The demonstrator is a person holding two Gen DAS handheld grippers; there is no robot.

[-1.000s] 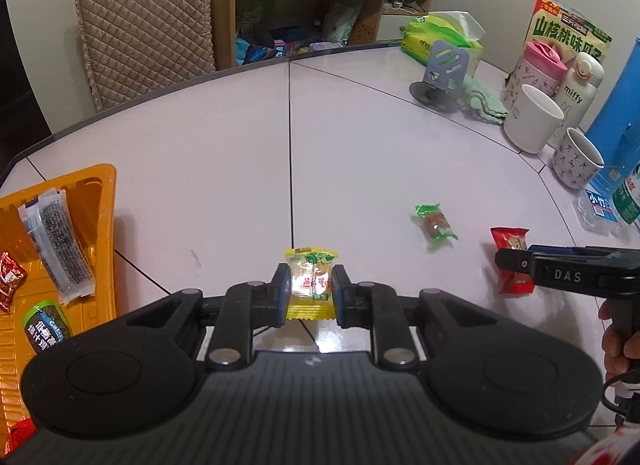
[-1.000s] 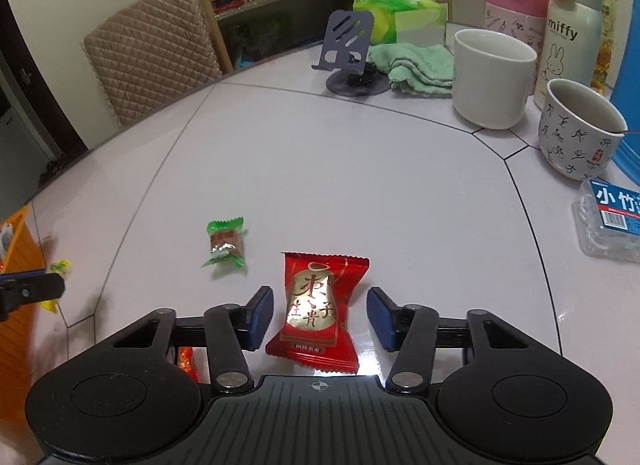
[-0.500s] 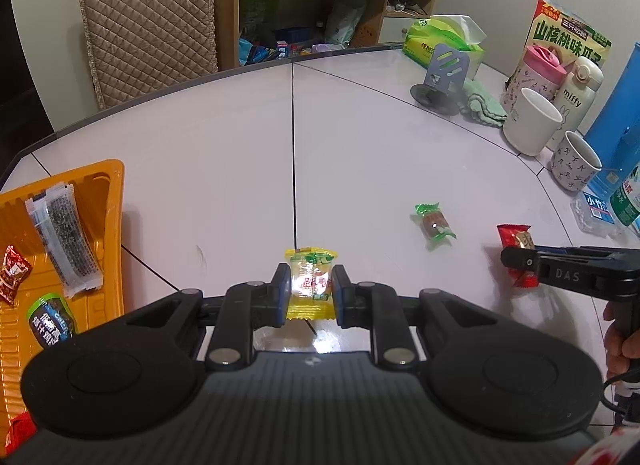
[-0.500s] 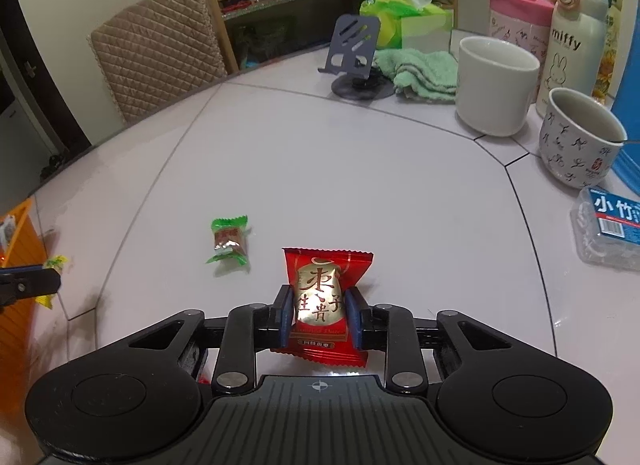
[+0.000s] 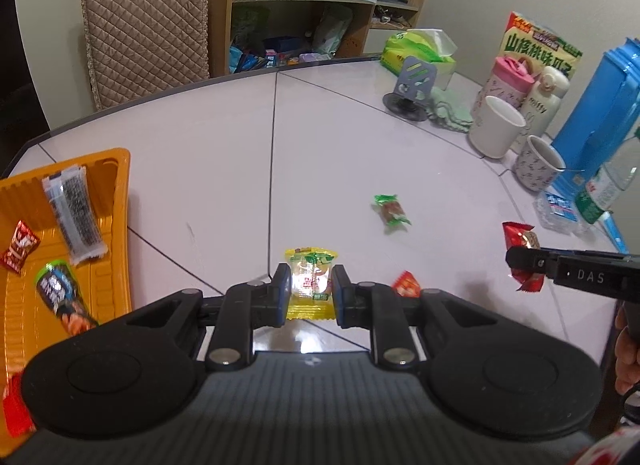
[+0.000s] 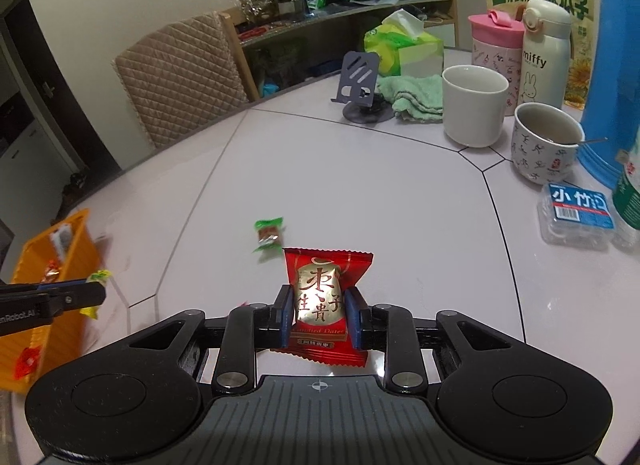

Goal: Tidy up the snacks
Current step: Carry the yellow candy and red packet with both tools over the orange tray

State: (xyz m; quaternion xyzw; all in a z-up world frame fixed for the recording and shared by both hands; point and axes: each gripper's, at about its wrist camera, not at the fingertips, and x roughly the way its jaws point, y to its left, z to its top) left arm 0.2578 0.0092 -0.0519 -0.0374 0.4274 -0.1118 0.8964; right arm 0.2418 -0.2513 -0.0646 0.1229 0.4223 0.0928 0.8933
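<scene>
The left tongs (image 5: 310, 291) are closed on a yellow packet (image 5: 311, 283) — both blue pads press its sides, and the packet hangs clear above the counter (image 5: 340, 145). The right tongs (image 6: 318, 315) are closed on a red packet (image 6: 322, 305) with a gold centre panel, gripped at its middle and held upright off the counter. A green-wrapped candy (image 5: 391, 212) lies loose on the counter, between the two tongs and well apart from each. A small red candy (image 5: 407, 284) lies on the counter just beside the right finger of the left tongs. An orange tray (image 5: 116, 201) sits at the left edge of the counter — it holds a long dark bar, a small red packet and a green-topped packet. Two cups (image 6: 474, 109), two flasks, a blue jug and a phone stand (image 6: 360, 85) stand at the far right of the counter.
</scene>
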